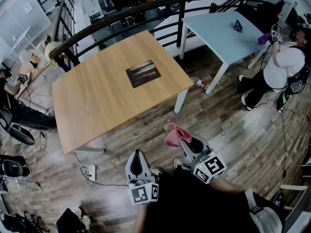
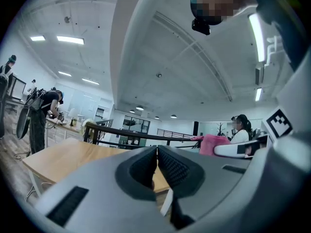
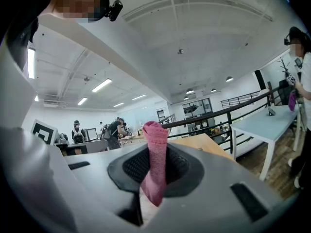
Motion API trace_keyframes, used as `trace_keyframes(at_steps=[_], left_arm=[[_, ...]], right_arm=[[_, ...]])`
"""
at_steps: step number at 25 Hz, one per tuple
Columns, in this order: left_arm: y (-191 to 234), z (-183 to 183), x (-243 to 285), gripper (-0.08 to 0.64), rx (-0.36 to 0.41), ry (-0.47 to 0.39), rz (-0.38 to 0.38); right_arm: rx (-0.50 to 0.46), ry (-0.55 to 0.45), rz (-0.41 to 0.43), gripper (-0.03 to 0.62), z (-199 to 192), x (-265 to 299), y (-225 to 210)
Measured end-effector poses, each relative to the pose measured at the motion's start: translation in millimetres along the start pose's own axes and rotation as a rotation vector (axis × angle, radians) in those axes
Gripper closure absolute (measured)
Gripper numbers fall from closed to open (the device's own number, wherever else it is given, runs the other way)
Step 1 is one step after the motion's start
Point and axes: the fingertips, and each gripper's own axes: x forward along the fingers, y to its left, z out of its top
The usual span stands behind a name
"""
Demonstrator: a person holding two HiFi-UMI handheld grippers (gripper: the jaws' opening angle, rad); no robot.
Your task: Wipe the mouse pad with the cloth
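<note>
A dark mouse pad [image 1: 143, 74] lies flat near the middle of the wooden table [image 1: 92, 101]. My right gripper [image 1: 183, 136] is shut on a pink cloth [image 1: 174, 134], held over the floor short of the table's near edge. In the right gripper view the pink cloth [image 3: 155, 161] stands up between the closed jaws. My left gripper [image 1: 138, 162] is shut with nothing in it, low and to the left of the right one. The left gripper view shows the jaws pressed together [image 2: 156, 168] and the pink cloth [image 2: 212, 143] off to the right.
A black railing [image 1: 121, 13] curves behind the wooden table. A pale blue table [image 1: 221, 33] stands at the back right, with a person [image 1: 284, 69] beside it. A power strip [image 1: 90, 171] and cables lie on the wooden floor at left. More people work at the far left.
</note>
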Motion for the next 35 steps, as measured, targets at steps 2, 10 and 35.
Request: trace_keyframes(at_steps=[2,10,35], left_arm=[[-3.3,-0.8,1.7,0.535,-0.001,0.001,0.0],[-23.2,-6.6,13.5,0.535,-0.001,0.01,0.012],[-1.7,-39.2,127.7,0.535,-0.005,0.055,0.076]], right_arm=[[0.012,-0.009,0.002,0.528,1.7,-1.5,-2.6],[0.019,-0.01,0.023,0.526,4.3,-7.0,-22.1],[0.036,0.039,0.039,0.526,-5.2,71.5,-103.8]])
